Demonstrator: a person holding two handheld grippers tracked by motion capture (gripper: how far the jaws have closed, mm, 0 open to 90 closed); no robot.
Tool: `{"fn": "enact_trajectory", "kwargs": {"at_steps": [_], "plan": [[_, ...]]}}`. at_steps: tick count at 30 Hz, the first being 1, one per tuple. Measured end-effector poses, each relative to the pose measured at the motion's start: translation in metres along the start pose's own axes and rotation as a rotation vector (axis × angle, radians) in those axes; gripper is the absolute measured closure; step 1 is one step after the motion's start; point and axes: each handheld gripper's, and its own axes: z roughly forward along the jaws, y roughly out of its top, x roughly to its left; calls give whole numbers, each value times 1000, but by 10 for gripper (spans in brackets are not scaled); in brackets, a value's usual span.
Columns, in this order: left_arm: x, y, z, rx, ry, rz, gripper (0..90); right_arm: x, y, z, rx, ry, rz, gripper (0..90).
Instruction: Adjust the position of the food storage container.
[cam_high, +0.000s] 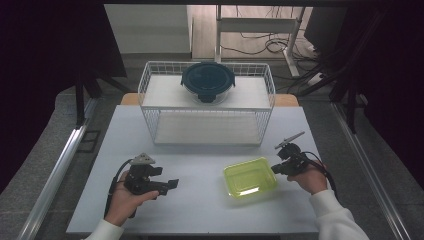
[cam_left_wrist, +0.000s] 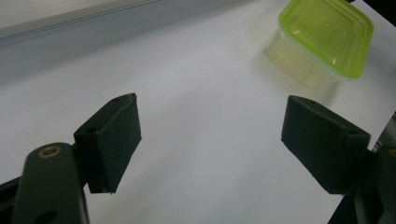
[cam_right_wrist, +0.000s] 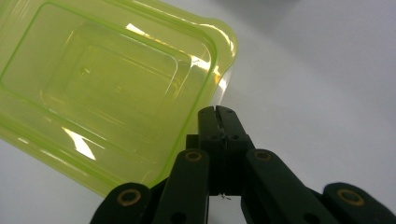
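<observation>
**Yellow-green box beside clenched right jaws**

The left gripper (cam_high: 172, 184) rests on the counter (cam_high: 200, 210) with jaws released. The right gripper (cam_right_wrist: 218, 112), jaws clenched on nothing, is just beside the yellow-green container (cam_high: 250, 178) (contact unclear). Farther back, a wire basket (cam_high: 150, 107) partly hides the dark round container (cam_high: 207, 81).

R gripper (cam_right_wrist: 218, 111): black fingers (cam_right_wrist: 232, 128) pressed flat together, nothing between them, w/ brass-coloured pivot pins on the linkage arms below. Fingertips sit just beside the rounded corner of the translucent yellow-green rectangular plastic container (cam_right_wrist: 102, 93), at its rim; can't tell if touching. Container has a stepped, recessed top w/ bright glare streaks, takes up the left and middle of the view. It rests on the plain white table (cam_right_wrist: 327, 70), bare to the right.
</observation>
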Motion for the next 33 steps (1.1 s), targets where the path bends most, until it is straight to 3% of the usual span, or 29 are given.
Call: {"fn": "enact_trajectory", "kwargs": {"at_steps": [4, 13, 17, 27, 33], "plan": [[1, 0, 0, -1, 1, -6, 197, 4, -3, 0, -15, 11, -3, 889], [1, 0, -1, -5, 5, -8, 197, -3, -25, -2, -31, -21, 34, 889], [-1, 0, 1, -1, 2, -3, 197, 1, -31, 2, -25, -9, 23, 889], [-1, 1, 0, -6, 4, -4, 198, 21, -29, 7, -15, 4, -18, 889], [-2, 3, -1, -16, 3, -2, 198, 42, -18, 14, -15, 25, -64, 889]]}}
